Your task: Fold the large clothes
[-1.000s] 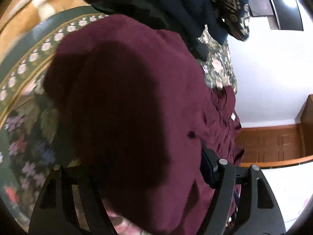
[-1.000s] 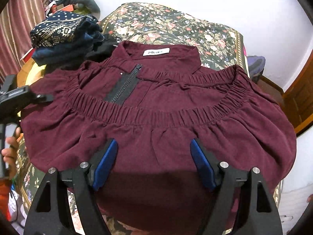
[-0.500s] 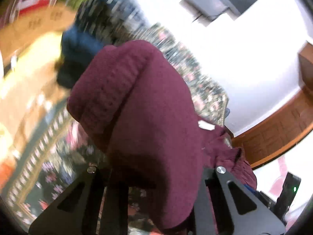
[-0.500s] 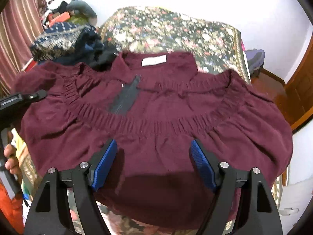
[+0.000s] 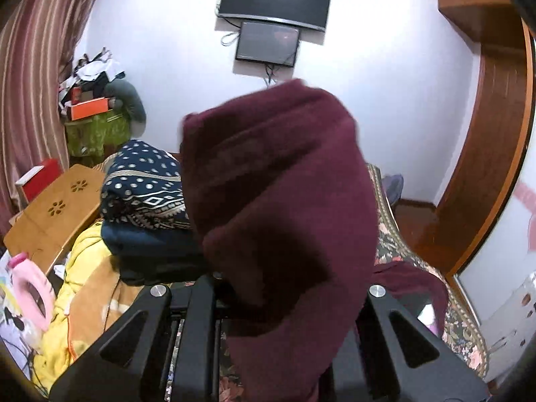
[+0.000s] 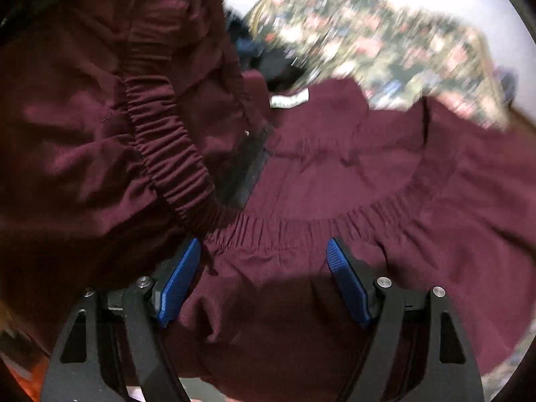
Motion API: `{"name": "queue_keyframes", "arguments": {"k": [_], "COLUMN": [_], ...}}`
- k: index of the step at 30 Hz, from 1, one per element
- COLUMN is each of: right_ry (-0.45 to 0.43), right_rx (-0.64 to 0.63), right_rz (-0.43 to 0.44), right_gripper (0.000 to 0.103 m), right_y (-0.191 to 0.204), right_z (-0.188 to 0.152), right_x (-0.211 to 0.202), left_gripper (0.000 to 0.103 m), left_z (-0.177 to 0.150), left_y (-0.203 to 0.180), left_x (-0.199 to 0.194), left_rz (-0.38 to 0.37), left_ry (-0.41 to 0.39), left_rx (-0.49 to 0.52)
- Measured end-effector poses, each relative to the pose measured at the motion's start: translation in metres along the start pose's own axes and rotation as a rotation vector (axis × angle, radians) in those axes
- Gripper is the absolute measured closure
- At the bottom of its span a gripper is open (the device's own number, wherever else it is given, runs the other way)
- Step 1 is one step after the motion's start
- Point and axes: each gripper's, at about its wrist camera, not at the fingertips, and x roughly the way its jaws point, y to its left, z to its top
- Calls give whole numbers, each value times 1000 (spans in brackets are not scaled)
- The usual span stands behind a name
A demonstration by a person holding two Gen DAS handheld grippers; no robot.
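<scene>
While lifted, maroon garment (image 5: 284, 207) drapes left hand-held gripper (image 5: 268, 301).

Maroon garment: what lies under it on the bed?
Under the maroon garment, only the floral bedspread shows at its far edge; anything beneath the cloth itself is covered. Its left side is lifted and folding over.

- The maroon garment (image 5: 284, 207) hangs right over the left gripper (image 5: 268, 288), so its fingertips are buried in cloth and I can't say how the jaws stand.
- The same cloth blocks most of the bed (image 5: 462, 331) in the left wrist view; only the right edge peeks out.
- The folded clothes stack (image 5: 147, 201) is cut off on its right side by the maroon fabric.
- In the right wrist view the floral bedspread (image 6: 385, 40) at the far end is pure motion smear.
- The white neck label (image 6: 290, 99) has print too blurry to read.
- The garment's lifted left half runs off the top-left corner there.
</scene>
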Motion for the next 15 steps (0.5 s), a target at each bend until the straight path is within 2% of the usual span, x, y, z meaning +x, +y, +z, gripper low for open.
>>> {"name": "queue_keyframes", "arguments": {"k": [2,5,9,15], "right_ry": [2,-75,-191,-300], "right_rx": [4,-7,25,154], "right_rz": [6,-24,-117,-264], "right_gripper": [29,28,28,28], "right_y": [-3,-13,-38,-97], "right_z": [1,-2,-14,-33], "right_x": [-2,-31,-80,-140], "left_gripper": [91,91,91,91], "left_z": [-3,-6,-5,-17], "left_y": [-12,-17,-36,-104], "left_x": [9,6,8,19], "left_rz": [-8,-24,-69,-158], "left_ry": [9,6,13,67], "left_rx": [18,57,98,187]}}
